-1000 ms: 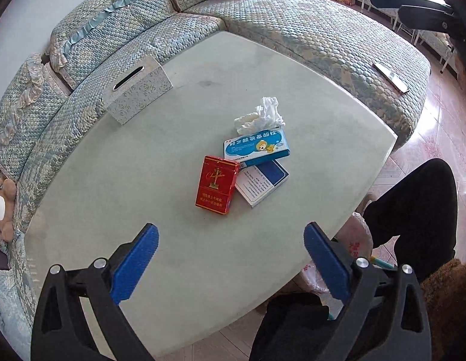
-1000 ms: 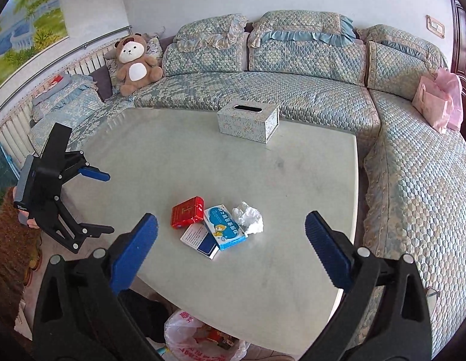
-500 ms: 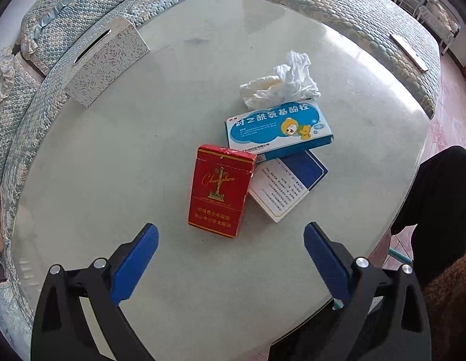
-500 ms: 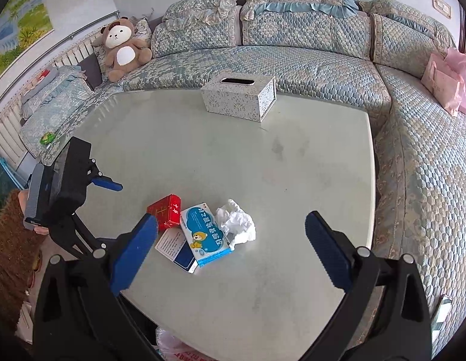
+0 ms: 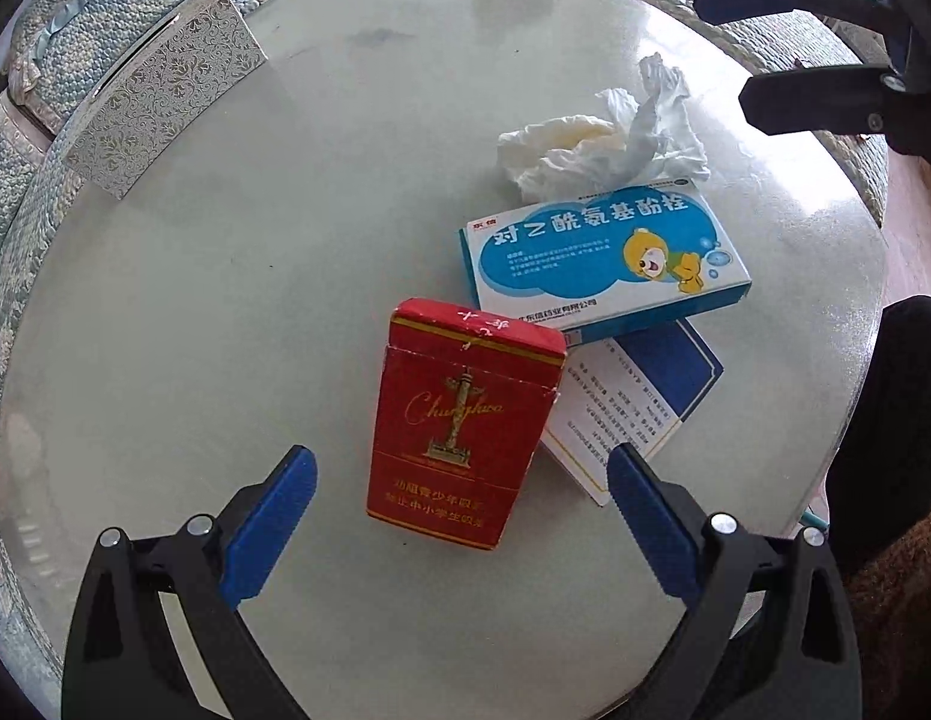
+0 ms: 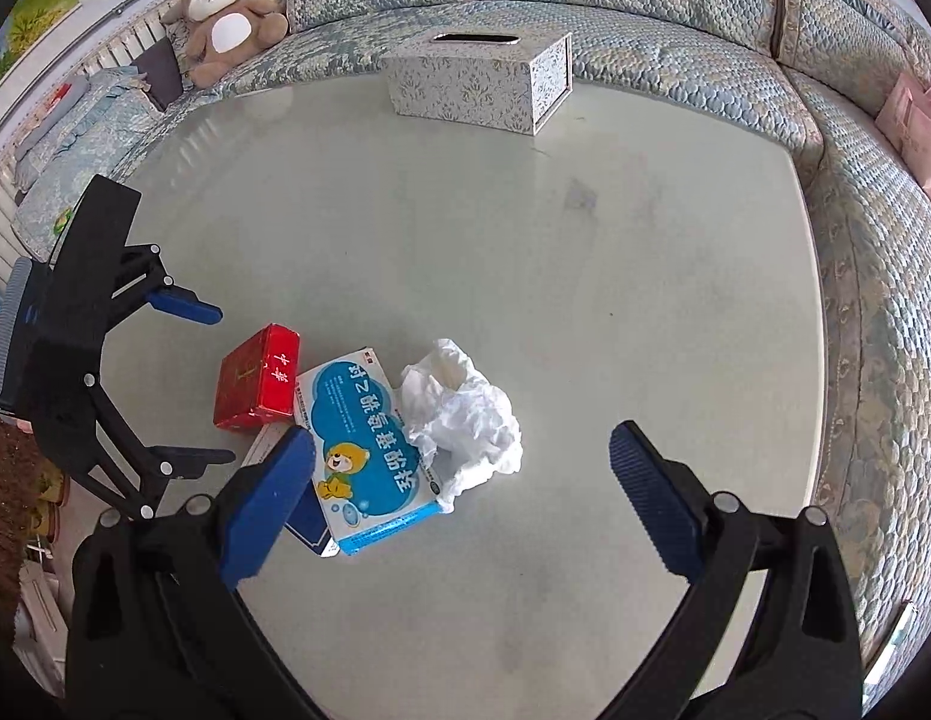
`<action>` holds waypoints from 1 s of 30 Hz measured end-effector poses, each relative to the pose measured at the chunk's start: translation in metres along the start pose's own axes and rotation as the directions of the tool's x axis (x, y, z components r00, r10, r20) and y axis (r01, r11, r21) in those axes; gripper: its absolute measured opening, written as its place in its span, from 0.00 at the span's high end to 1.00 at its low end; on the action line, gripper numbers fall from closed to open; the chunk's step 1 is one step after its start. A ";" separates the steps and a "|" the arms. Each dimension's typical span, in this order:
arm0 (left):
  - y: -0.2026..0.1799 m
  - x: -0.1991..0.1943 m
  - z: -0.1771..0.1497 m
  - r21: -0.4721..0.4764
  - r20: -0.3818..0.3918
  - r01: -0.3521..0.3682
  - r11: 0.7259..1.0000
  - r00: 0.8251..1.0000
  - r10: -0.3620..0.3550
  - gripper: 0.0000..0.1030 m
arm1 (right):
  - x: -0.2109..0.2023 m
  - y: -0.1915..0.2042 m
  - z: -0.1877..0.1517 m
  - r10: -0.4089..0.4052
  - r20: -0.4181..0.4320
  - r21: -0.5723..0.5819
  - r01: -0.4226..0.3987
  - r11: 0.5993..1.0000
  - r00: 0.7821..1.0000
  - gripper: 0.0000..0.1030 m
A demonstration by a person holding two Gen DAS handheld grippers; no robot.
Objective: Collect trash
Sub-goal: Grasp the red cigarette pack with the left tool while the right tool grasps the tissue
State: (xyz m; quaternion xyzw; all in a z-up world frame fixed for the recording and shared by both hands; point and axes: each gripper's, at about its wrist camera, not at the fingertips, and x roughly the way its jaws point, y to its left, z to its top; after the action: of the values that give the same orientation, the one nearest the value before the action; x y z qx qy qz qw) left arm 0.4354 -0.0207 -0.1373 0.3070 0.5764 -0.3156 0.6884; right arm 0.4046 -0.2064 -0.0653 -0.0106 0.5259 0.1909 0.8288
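Observation:
On the pale table (image 5: 225,312) lie a red cigarette pack (image 5: 459,426), a blue-and-white medicine box (image 5: 603,258) resting on a white-and-blue leaflet box (image 5: 639,402), and a crumpled white tissue (image 5: 609,144). My left gripper (image 5: 462,507) is open, its blue fingers either side of the red pack's near end. My right gripper (image 6: 462,492) is open above the tissue (image 6: 465,414) and the medicine box (image 6: 363,450). The red pack (image 6: 258,381) and my left gripper (image 6: 210,384) show at the left of the right wrist view. My right gripper shows in the left wrist view (image 5: 729,51).
A patterned tissue box (image 6: 483,84) stands at the table's far edge. A quilted blue sofa (image 6: 855,240) curves around the table, with a teddy bear (image 6: 225,18) and a pink bag (image 6: 915,120) on it. A person's dark leg (image 5: 885,420) is at the table's right edge.
Both grippers have come closer to the trash pile. My left one now straddles the red pack; my right one has dropped over the tissue. Nothing has been gripped.

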 end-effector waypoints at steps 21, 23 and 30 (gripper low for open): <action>0.011 0.031 0.008 -0.014 0.030 0.081 0.997 0.996 -0.081 0.11 | 0.068 -0.018 0.000 0.051 -0.127 0.079 -0.041 0.996 0.991 0.47; 0.014 0.030 0.007 -0.030 0.041 0.098 0.995 0.994 -0.097 0.15 | 0.067 -0.018 -0.002 0.046 -0.125 0.079 -0.036 0.996 0.991 0.51; 0.018 0.026 0.002 -0.059 0.071 0.126 0.990 0.990 -0.122 0.35 | 0.061 -0.021 -0.006 0.035 -0.112 0.093 -0.024 0.995 0.993 0.67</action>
State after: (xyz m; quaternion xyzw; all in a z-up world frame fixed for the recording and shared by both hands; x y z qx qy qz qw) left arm 0.4546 -0.0135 -0.1614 0.2376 0.5805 -0.3495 0.6960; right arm 0.4290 -0.2086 -0.1258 0.0244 0.5807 0.1780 0.7941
